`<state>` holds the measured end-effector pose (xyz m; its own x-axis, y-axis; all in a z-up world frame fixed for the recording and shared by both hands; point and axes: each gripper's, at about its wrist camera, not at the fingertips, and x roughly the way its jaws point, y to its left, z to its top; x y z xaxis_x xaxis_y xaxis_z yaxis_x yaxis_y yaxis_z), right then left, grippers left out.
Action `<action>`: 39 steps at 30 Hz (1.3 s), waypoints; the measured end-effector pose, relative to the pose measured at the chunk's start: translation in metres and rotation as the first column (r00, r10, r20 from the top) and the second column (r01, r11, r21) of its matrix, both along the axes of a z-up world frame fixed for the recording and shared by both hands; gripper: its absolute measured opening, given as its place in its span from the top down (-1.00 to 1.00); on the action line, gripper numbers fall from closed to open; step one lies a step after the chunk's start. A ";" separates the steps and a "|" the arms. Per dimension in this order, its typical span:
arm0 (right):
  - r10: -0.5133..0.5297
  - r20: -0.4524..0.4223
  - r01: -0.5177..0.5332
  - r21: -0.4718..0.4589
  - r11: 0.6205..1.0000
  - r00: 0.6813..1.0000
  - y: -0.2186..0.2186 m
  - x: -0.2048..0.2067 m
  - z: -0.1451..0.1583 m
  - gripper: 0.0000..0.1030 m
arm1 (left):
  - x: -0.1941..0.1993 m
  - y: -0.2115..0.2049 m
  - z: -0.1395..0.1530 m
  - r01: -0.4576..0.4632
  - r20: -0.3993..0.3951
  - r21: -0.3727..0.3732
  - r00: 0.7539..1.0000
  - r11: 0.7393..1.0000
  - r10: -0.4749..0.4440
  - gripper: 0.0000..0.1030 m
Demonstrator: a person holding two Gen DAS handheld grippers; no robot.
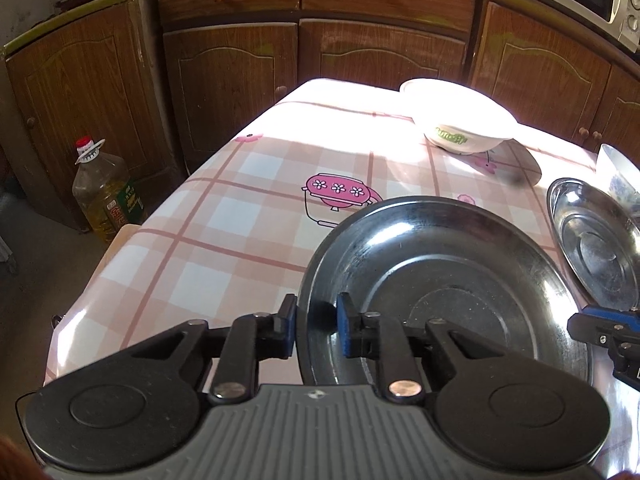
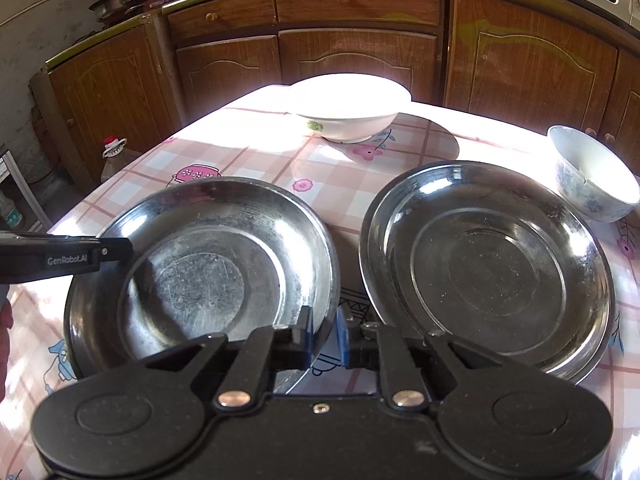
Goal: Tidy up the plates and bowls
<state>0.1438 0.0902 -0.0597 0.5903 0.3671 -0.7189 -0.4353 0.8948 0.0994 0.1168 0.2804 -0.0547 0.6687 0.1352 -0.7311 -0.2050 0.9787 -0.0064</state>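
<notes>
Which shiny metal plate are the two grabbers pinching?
The left metal plate. Both the left gripper and right gripper pinch its rim. The right metal plate beside it is untouched.

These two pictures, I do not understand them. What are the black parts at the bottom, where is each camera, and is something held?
A person holds a two-finger gripper in each hand; each carries a camera looking along its fingers. The left gripper and the right gripper are both shut on the rim of the same steel plate, at opposite sides. On the checked tablecloth also lie a second steel plate, a large white bowl and a small patterned bowl. Wooden cabinets stand behind.
</notes>
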 end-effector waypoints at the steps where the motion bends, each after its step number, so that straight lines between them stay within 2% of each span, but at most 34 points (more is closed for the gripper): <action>1: 0.000 0.013 0.000 -0.003 1.000 1.000 0.000 -0.003 0.001 0.67 | -0.002 -0.001 0.002 -0.001 0.006 0.002 1.000 1.000 0.001 0.61; 13: 0.028 0.128 -0.025 -0.026 0.999 0.991 -0.011 -0.025 0.028 0.67 | -0.027 -0.011 0.025 -0.018 0.069 -0.011 0.997 1.000 0.019 0.62; 27: 0.027 0.154 -0.025 -0.016 1.000 0.988 -0.040 -0.048 0.052 0.67 | -0.052 -0.038 0.050 -0.011 0.106 0.007 0.994 1.000 0.010 0.62; 39: -0.009 0.184 0.007 0.013 1.000 0.983 -0.080 -0.075 0.072 0.67 | -0.069 -0.066 0.065 0.014 0.137 -0.007 0.990 1.000 -0.013 0.62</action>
<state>0.0689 0.0102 0.0126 0.7150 0.3701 -0.5931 -0.4401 0.8975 0.0294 0.0478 0.2146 0.0099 0.7643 0.1200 -0.6336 -0.1887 0.9812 -0.0417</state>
